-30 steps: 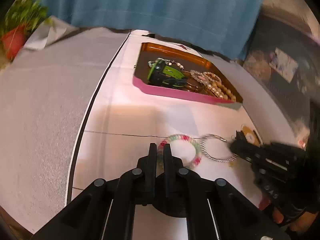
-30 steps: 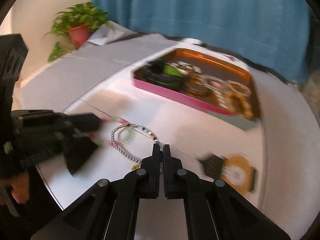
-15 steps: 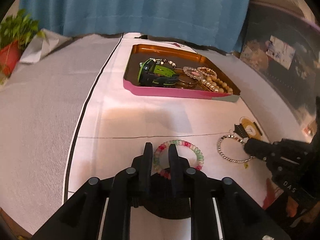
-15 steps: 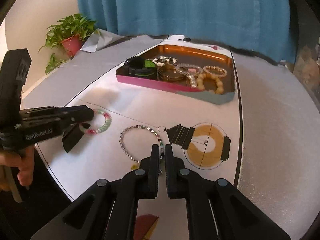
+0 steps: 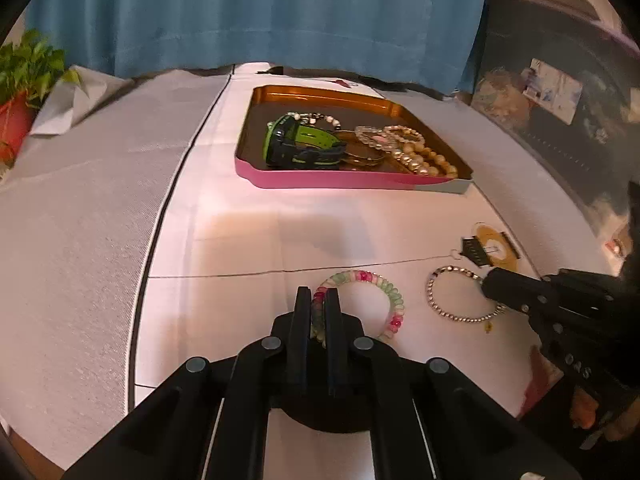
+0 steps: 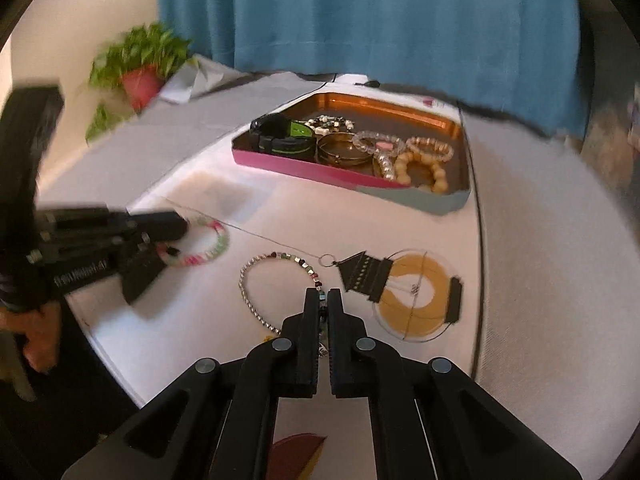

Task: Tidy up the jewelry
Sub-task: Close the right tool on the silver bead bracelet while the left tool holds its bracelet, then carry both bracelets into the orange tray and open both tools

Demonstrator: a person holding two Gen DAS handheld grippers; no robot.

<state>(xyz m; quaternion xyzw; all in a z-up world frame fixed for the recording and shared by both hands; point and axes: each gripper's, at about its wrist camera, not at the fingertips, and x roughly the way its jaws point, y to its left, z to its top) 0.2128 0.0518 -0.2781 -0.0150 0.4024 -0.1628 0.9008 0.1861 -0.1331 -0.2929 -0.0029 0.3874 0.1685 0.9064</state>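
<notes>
The left tool (image 5: 318, 294) is closed on the near-left arc of the bead bracelet (image 5: 384, 294), a ring of pink, green and white beads lying flat on the white sheet (image 5: 248, 240) that covers the middle of the tabletop (image 5: 80, 216); its jaws have just been closing, and the beads show in the narrow slot between the fingers (image 5: 303, 320) while the rest of the ring curves out ahead and to the right of the tips. In the right wrist view the same tool (image 6: 176, 236) reaches in from the left edge with the bead bracelet (image 6: 212, 246) at its tip. Just right of that ring, and apart from it, lies the chain bracelet (image 6: 256, 296), a loop of small silver links with a few dark and coloured stones along its far side. The right tool (image 6: 323, 298) is clamped shut on the near-right part of this loop, a strand visible between its fingers (image 6: 310, 320), with the rest of the loop spreading to the left of the tips. Beside it on the right, a printed drawing (image 6: 412, 292) of a dark clasp and an amber ring marks the sheet. Well beyond both tools sits the pink-walled tray (image 6: 304, 166), holding a black and green watch (image 6: 280, 136), a bangle (image 6: 344, 152) and several beaded bracelets (image 6: 420, 164).
</notes>
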